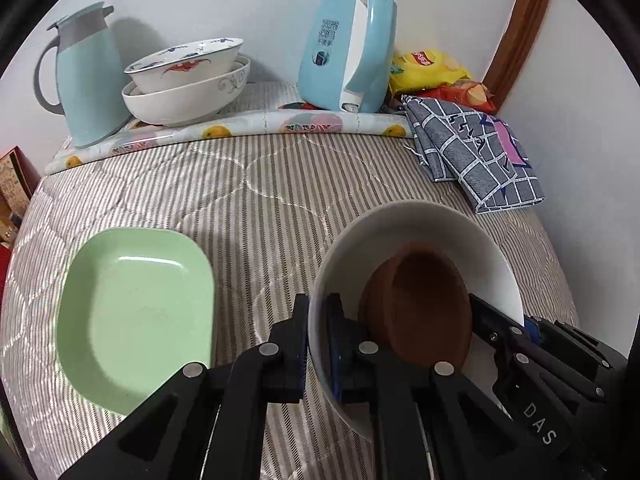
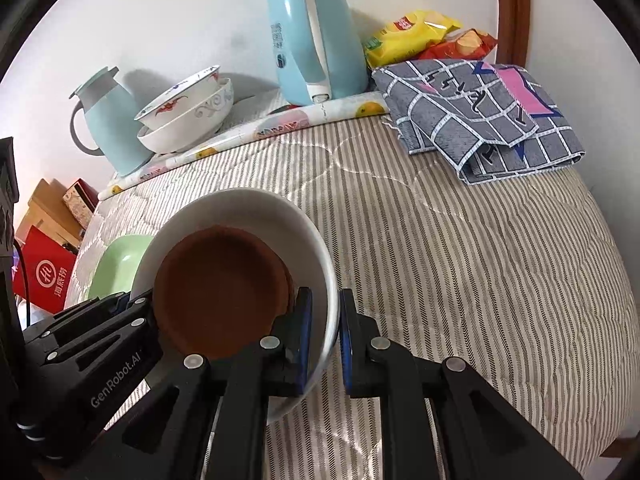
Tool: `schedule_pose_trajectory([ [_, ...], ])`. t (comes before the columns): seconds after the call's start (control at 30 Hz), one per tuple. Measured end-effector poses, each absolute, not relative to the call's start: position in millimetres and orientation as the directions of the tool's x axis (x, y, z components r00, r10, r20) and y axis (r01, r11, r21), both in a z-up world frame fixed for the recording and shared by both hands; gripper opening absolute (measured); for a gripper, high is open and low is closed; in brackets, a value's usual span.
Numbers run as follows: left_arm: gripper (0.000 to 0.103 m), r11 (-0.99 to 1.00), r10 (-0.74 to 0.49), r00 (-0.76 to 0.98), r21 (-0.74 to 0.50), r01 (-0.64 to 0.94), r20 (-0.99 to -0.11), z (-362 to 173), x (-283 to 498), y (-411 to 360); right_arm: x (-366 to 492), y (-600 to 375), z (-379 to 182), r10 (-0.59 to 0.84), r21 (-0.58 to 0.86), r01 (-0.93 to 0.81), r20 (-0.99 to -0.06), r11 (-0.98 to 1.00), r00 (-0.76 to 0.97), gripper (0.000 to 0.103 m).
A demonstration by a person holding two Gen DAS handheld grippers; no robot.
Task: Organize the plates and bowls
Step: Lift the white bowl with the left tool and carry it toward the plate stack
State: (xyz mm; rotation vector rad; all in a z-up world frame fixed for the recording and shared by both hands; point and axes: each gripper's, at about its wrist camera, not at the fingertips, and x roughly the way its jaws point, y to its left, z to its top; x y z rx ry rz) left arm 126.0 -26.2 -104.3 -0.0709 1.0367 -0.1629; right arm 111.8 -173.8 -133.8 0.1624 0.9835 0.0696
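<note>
Clutter lines the far edge of a striped quilted tabletop (image 1: 280,184): a pale blue jug (image 1: 90,80), two stacked white bowls (image 1: 188,84) with painted patterns, a light blue kettle (image 1: 348,48), snack packets (image 1: 428,68) and a folded checked cloth (image 1: 476,152), all well apart from the work. A green plate (image 1: 136,312) lies flat on the quilt just to the left of the action, with bare quilt between the grippers and the stacked bowls.

Both grippers point steeply downward, side by side. The left gripper (image 1: 318,344) is clamped narrowly on the near-left rim of a white bowl (image 1: 420,228), one finger inside the wall, one outside. The right gripper (image 2: 325,340) pinches the opposite rim the same way.

The white bowl hangs tilted between them, close above the quilt, and a brown bowl (image 1: 424,304) rests inside it, leaning against the wall.
</note>
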Motion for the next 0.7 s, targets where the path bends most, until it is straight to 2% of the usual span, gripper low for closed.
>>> schedule_pose_trajectory([
  [0.7,0.009,0.987,-0.162,0.533,-0.144,0.075,-0.83,-87,101,10,87,-138,-114,0.14,0.158,-0.019,-0.802,0.987,0.58,0.013],
])
